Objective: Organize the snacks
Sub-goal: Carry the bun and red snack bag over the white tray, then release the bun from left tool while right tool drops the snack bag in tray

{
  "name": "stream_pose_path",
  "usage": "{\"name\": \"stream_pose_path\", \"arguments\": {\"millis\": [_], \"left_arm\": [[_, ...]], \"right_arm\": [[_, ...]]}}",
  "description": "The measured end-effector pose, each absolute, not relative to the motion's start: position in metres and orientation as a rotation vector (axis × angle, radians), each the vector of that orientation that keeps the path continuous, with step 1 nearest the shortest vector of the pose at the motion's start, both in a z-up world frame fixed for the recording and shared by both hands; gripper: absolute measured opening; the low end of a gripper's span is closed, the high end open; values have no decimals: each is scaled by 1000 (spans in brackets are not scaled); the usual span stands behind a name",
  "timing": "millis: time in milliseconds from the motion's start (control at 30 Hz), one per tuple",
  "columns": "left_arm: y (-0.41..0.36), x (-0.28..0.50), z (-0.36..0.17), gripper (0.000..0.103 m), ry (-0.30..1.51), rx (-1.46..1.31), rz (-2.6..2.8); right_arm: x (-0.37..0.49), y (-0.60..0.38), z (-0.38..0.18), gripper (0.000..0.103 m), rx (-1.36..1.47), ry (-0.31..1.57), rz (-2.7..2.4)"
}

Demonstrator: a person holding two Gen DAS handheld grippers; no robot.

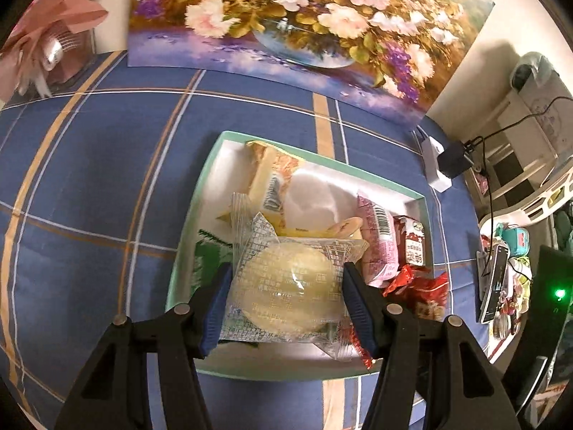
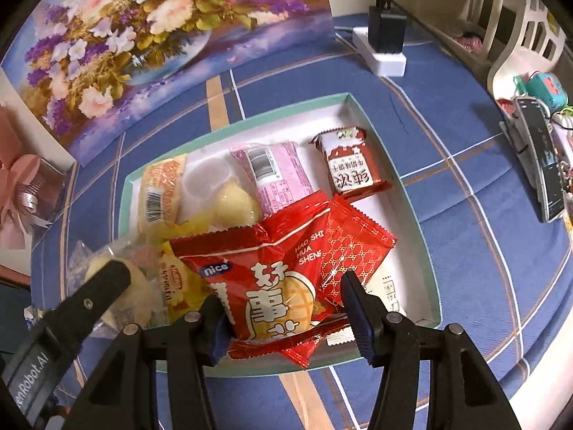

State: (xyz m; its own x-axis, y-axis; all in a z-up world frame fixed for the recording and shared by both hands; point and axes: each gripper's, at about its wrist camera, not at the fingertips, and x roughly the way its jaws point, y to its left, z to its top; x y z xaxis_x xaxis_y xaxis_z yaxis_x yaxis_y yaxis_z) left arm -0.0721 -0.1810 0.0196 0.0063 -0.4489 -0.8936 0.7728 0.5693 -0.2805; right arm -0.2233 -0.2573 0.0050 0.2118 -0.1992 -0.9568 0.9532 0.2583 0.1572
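Both grippers clamped on snack packs above shallow white tray w/ mint-green rim (image 1: pixel 211 165).

Left gripper (image 1: pixel 286 301) pinching clear crinkly wrapper w/ pale round pastry (image 1: pixel 286 286) inside; right gripper (image 2: pixel 286 308) squeezing glossy red foil peanut bag (image 2: pixel 272 279), white Chinese print, over tray's near edge. Also in tray: pink barcode pack (image 2: pixel 275 175), small red-white wafer pack (image 2: pixel 347 165).

left wrist view: mounted just behind the left gripper (image 1: pixel 286 308), looking steeply down along its fingers (image 1: pixel 215 308), close above the near-left part of the mint-rimmed box (image 1: pixel 200 193). right wrist view: set likewise behind the right gripper (image 2: pixel 286 315), facing steeply down, close over the near-right part of the box (image 2: pixel 361 107). shared by both: the box interior, the blue plaid cloth (image 1: pixel 89 179), the flower painting (image 1: pixel 286 18) beyond and the white power strip (image 2: pixel 379 53).
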Motion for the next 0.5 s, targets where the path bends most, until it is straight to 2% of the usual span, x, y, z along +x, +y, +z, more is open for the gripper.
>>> {"name": "stream_pose_path", "arguments": {"millis": [500], "left_arm": [[-189,-63,13,62,1259,303,-994]], "right_arm": [[-203,-256,2,58,923,1035,-936]]}}
